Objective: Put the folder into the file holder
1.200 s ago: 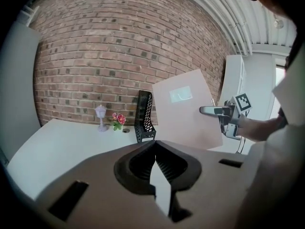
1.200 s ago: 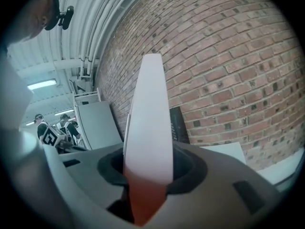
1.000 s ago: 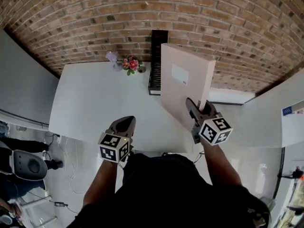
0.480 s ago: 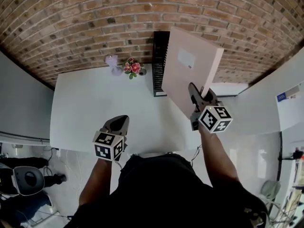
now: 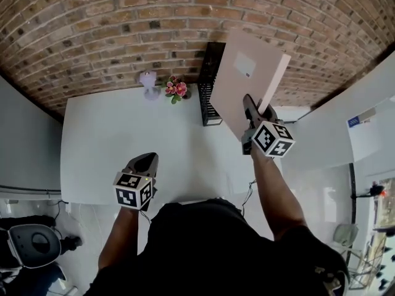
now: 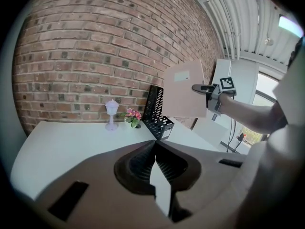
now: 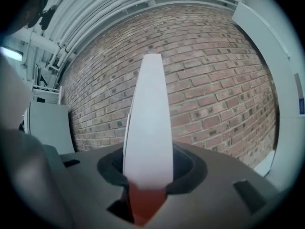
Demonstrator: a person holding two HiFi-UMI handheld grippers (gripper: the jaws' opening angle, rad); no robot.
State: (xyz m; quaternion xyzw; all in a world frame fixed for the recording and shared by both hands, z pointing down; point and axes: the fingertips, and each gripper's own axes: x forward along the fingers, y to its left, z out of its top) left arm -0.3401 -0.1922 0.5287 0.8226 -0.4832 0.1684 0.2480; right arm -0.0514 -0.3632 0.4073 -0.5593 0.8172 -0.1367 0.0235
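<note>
A pale pink folder [image 5: 250, 82] with a white label is held upright in the air, above and just right of the black mesh file holder [image 5: 208, 85]. My right gripper [image 5: 250, 103] is shut on the folder's lower corner. In the right gripper view the folder's edge [image 7: 148, 128] stands straight up between the jaws. From the left gripper view I see the folder [image 6: 183, 90] hanging above the file holder [image 6: 156, 113], with the right gripper [image 6: 202, 88] at its right edge. My left gripper [image 5: 143, 163] hovers over the table's near edge, its jaws together at the tips [image 6: 155, 147] and holding nothing.
The white table [image 5: 111, 140] runs up to a brick wall. A small pot of pink flowers [image 5: 176, 88] and a lilac lamp ornament [image 5: 148, 79] stand left of the file holder. An office chair [image 5: 34, 242] is on the floor at the lower left.
The right gripper has lifted the folder up and toward the wall, nearer the file holder. The left gripper has drifted a little left and back.
</note>
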